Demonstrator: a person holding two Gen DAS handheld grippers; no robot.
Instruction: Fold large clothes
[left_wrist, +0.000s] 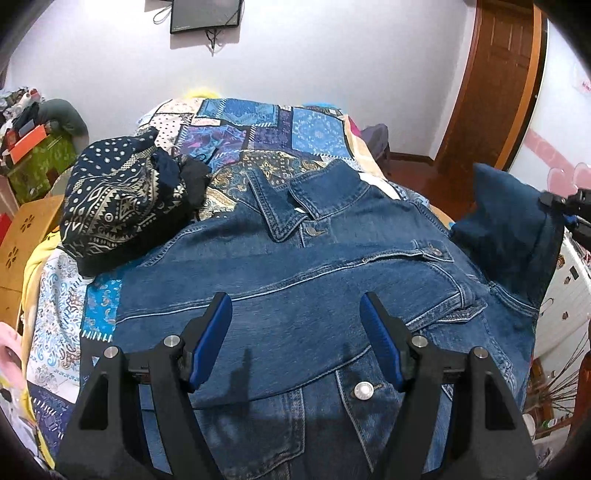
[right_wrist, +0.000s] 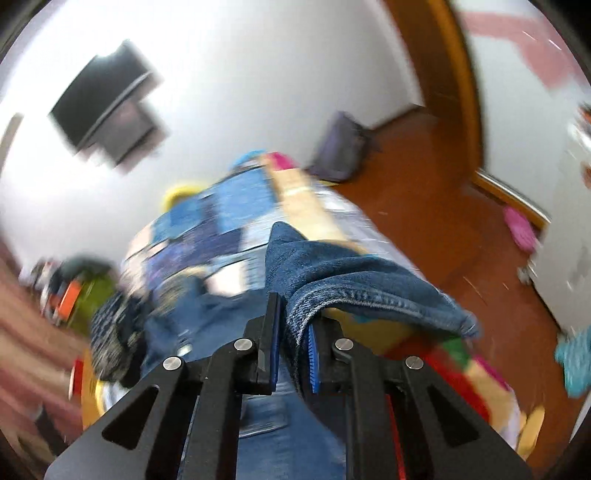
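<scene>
A blue denim jacket (left_wrist: 325, 280) lies spread front-up on the patchwork bedspread (left_wrist: 258, 133), collar toward the far wall. My left gripper (left_wrist: 295, 310) is open and empty just above the jacket's middle. My right gripper (right_wrist: 293, 314) is shut on a denim sleeve (right_wrist: 351, 284) and holds it lifted off the bed. In the left wrist view the lifted sleeve (left_wrist: 506, 229) hangs at the right edge, with the right gripper (left_wrist: 565, 206) partly in view. The right wrist view is blurred by motion.
A dark patterned garment (left_wrist: 122, 199) is heaped on the bed at the left of the jacket. A wooden cabinet (left_wrist: 22, 236) and cluttered table stand left of the bed. A wooden door (left_wrist: 495, 74) and floor (right_wrist: 424, 177) are at the right.
</scene>
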